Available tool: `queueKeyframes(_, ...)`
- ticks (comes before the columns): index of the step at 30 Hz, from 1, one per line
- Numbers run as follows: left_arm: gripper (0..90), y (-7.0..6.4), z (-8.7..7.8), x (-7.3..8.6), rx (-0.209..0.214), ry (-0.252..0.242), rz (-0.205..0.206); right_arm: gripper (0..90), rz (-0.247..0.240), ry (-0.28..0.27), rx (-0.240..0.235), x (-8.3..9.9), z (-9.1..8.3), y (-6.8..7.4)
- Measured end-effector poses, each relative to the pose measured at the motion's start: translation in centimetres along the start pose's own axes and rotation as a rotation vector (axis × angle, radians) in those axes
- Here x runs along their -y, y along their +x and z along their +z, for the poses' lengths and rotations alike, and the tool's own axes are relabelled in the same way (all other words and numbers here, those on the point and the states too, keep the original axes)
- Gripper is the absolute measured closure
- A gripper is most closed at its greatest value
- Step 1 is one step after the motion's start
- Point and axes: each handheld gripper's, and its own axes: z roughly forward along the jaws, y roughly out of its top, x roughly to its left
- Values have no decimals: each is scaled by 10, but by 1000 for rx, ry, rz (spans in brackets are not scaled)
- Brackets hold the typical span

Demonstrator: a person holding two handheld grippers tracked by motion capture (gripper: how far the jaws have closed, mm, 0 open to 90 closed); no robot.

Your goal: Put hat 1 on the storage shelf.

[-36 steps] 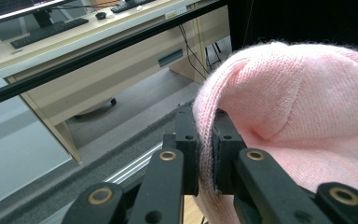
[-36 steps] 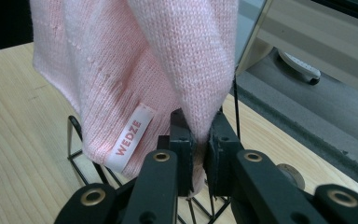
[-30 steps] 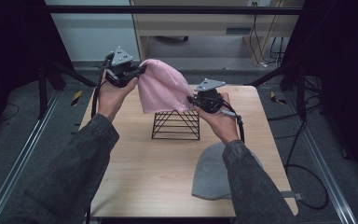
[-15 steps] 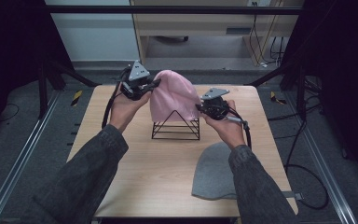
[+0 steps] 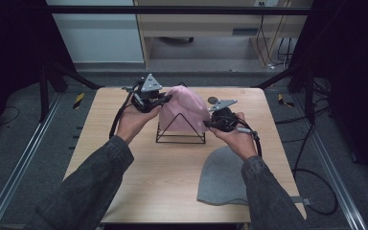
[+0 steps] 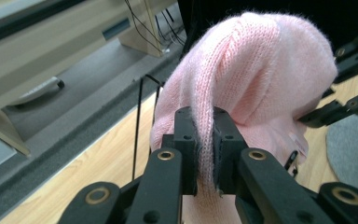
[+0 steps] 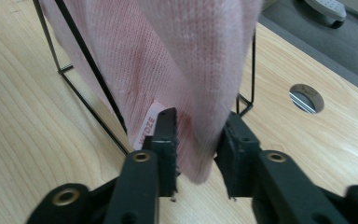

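1. Pink knit beanie (image 5: pixel 184 108) draped over the black wire stand (image 5: pixel 180 129) at mid-counter (image 5: pixel 124 182), between the two claws.
2. Left claw (image 6: pixel 204 140) pinches a ribbed fold of the hem; the hat's bulk lies ahead of it.
3. Right claw (image 7: pixel 198 140) stands slightly spread, the opposite hem hanging between its jaws.
4. Fuzzy, soft knit; thin rigid wire; a grey beanie (image 5: pixel 223 177) lies flat nearby.

Both forearms raised inward; left tongs (image 6: pixel 204 140) clamped tight, right tongs (image 7: pixel 200 140) slightly parted.
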Motion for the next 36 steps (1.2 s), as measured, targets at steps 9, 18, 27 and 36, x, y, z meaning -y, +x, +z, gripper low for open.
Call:
queueKeyframes(9,826,-11,0,5,11,49,7,468,38,29,57,17,-21,-5)
queueKeyframes(18,822,-17,-1,7,65,64,-13,456,59,53,81,32,-34,-6)
queueKeyframes(27,820,-8,-3,10,33,121,-50,462,71,58,90,37,-42,-8)
queueKeyframes(36,710,-14,-10,14,45,96,-22,435,106,75,90,49,-48,-15)
